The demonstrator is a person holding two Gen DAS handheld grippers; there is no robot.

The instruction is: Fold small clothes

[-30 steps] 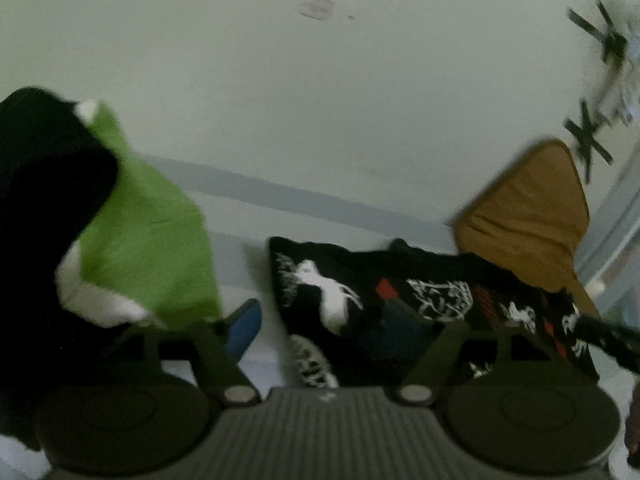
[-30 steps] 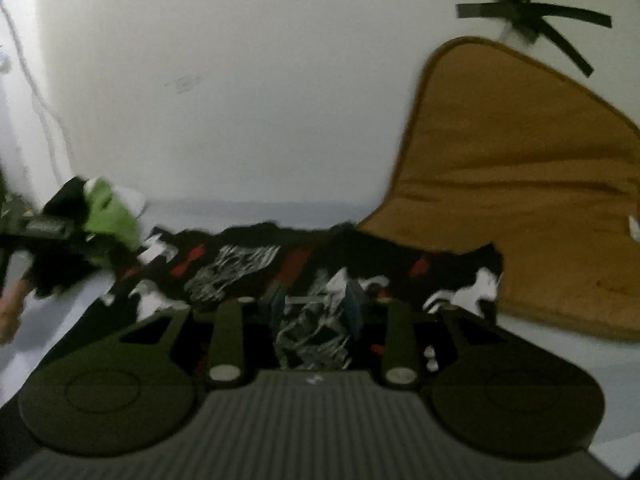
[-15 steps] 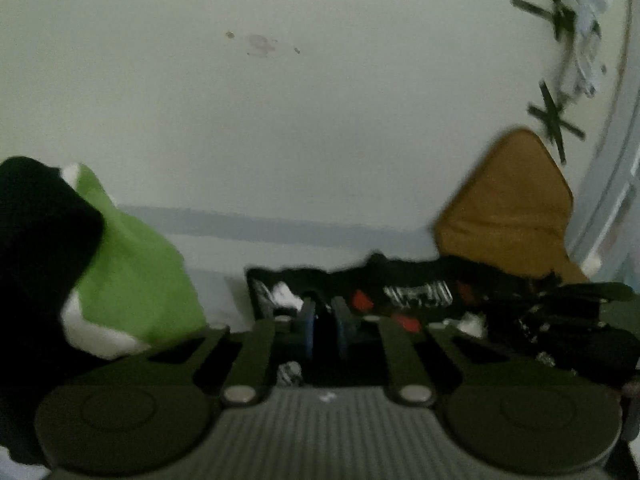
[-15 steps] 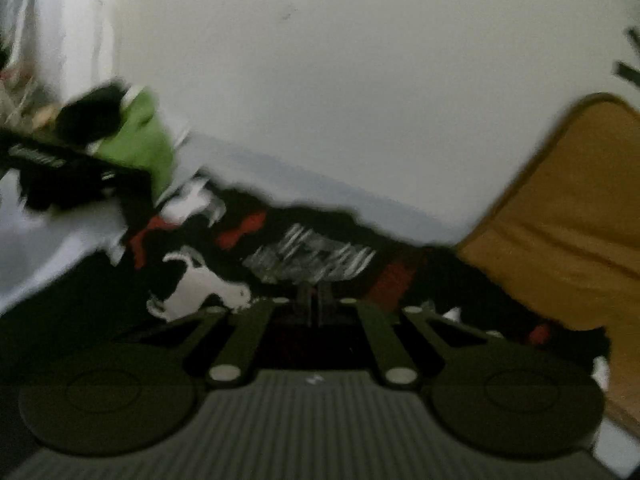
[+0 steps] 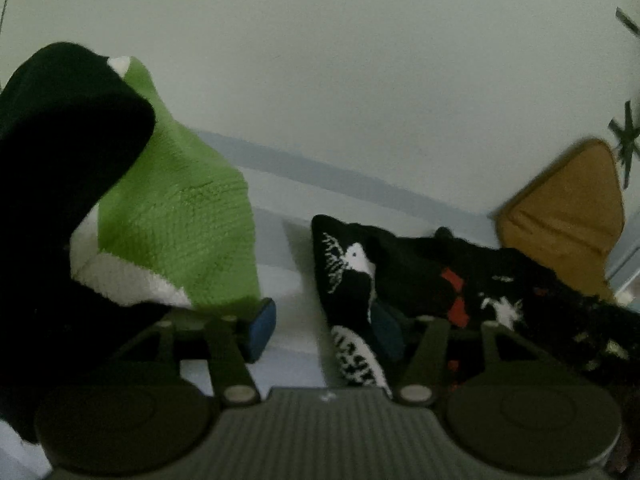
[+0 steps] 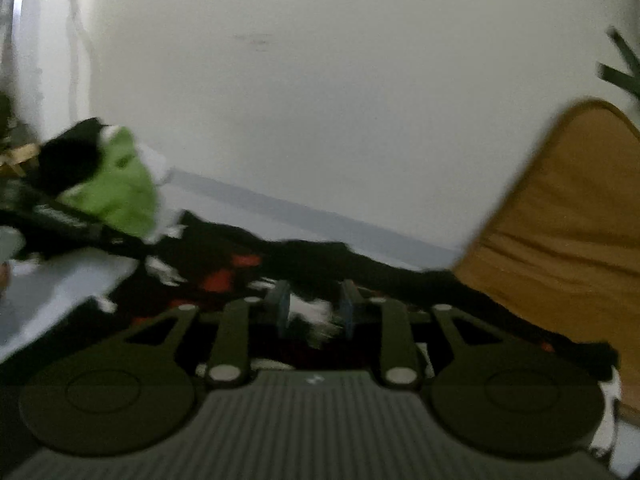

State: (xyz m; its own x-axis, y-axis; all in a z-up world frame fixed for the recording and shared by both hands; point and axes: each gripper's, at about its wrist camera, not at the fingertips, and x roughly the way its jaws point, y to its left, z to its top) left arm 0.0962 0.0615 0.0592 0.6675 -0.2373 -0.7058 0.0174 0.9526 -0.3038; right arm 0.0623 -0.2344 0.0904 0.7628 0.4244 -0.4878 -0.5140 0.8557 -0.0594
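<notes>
Left gripper [image 5: 324,326]: jaws parted, just been opening, pads pressing nothing; the printed black garment [image 5: 420,280] overlaps the right pad at 3 o'clock, pale surface [image 5: 288,292] between. Tilted downward.

Right gripper [image 6: 314,312]: jaws narrowly parted, just been opening; the same garment [image 6: 304,260] lies between the pads, contact too blurred to tell.

Green, white and black clothes pile [image 5: 172,216]: 10 o'clock, against the left finger.

Mustard cushion [image 6: 560,232]: 2 o'clock, beyond the garment, leaning on the wall [image 5: 320,80].
</notes>
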